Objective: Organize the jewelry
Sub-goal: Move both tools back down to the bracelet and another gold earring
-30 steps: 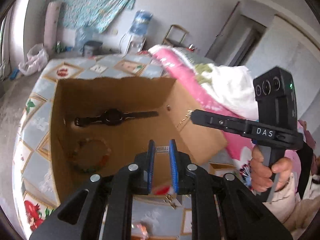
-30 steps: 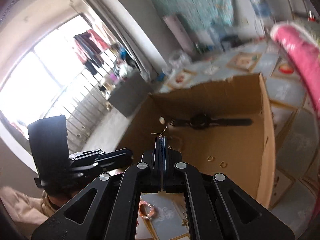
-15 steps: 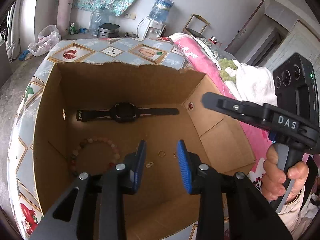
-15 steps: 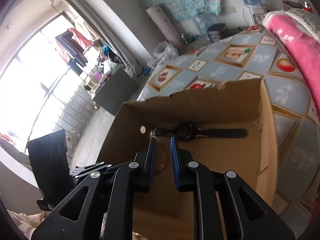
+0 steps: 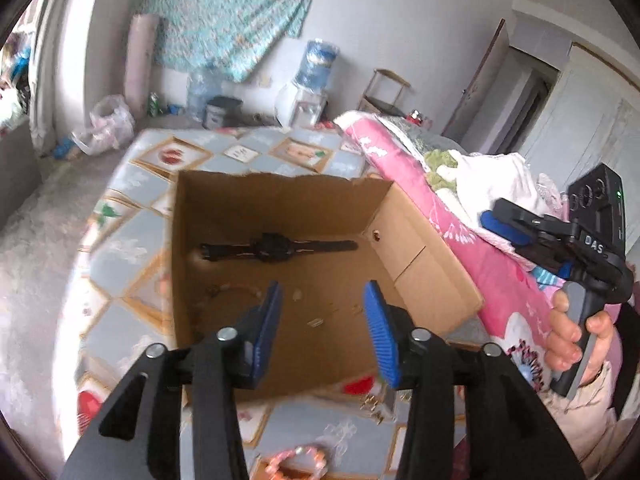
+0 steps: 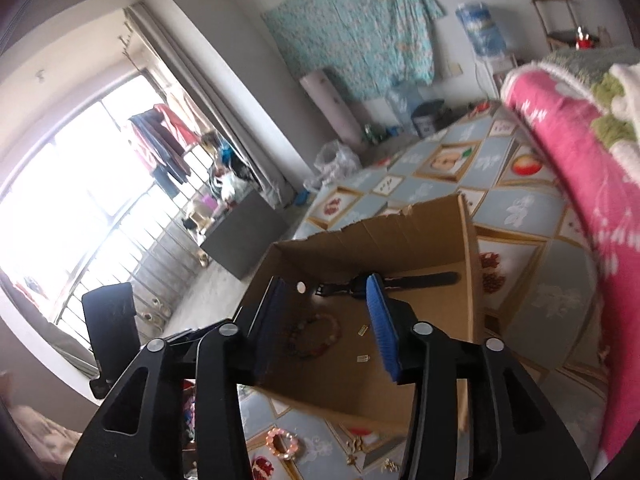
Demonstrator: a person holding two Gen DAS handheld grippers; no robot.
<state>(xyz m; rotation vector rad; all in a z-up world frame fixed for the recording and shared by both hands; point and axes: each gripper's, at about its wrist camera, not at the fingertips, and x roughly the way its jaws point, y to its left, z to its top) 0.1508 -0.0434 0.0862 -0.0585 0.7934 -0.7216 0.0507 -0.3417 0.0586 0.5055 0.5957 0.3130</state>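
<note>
An open cardboard box (image 5: 280, 200) lies on a patterned cloth. On its floor are a black watch (image 5: 276, 248), a blurred beaded bracelet (image 5: 224, 292) and small metal earring pieces (image 5: 316, 322). My left gripper (image 5: 322, 292) hangs over the box's near edge; its jaws are opening and nothing is between them. In the right wrist view my right gripper (image 6: 327, 284) is above the box (image 6: 380, 240), jaws also opening and empty. Below it lie the watch (image 6: 420, 280), the bracelet (image 6: 316, 334) and the earring pieces (image 6: 363, 330).
A pink bead bracelet (image 5: 296, 456) and small gold pieces (image 5: 372, 404) lie on the cloth in front of the box. A pink blanket (image 5: 460, 220) is heaped along the right. A hand (image 5: 568, 336) holds the right gripper's handle there.
Both grippers were shut on small earring pieces; both have opened and the pieces now lie on the box floor. Both grippers have drawn back and up from the box.
</note>
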